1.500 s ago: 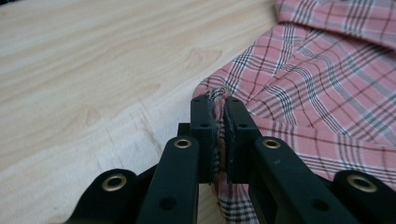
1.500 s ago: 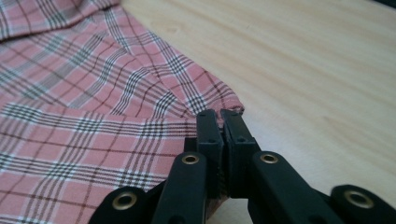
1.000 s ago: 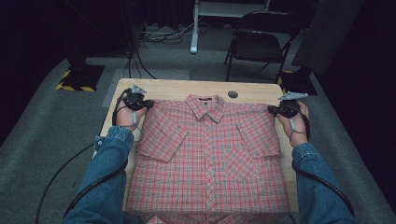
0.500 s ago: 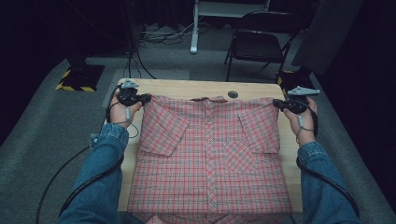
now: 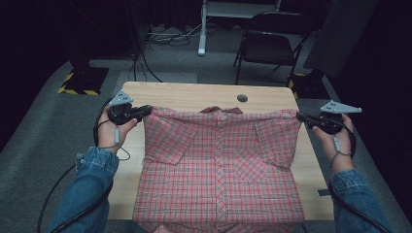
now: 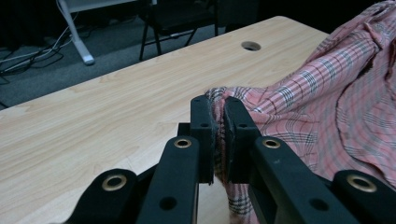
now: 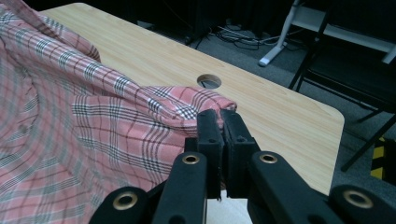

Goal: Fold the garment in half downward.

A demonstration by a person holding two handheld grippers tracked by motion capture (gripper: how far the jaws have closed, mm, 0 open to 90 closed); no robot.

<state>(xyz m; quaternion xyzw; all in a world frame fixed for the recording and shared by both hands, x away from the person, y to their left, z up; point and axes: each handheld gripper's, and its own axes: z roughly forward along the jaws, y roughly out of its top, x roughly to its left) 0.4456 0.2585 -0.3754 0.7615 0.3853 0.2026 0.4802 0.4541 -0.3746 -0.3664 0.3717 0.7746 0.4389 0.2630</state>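
Red-and-white plaid short-sleeved cotton shirt (image 5: 218, 170) lies face up on the pale wooden desk (image 5: 194, 94). Left hand-held gripper (image 5: 145, 111), at 10 o'clock, and right hand-held gripper (image 5: 300, 116), at 2 o'clock, each pinch a shoulder corner, apparently to stretch the shoulder line taut for lifting or folding.

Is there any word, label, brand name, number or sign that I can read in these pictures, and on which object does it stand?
None: no readable text on the plaid shirt, the table, the left gripper or the right gripper.
A small dark tag at the table's right edge: too small to read.
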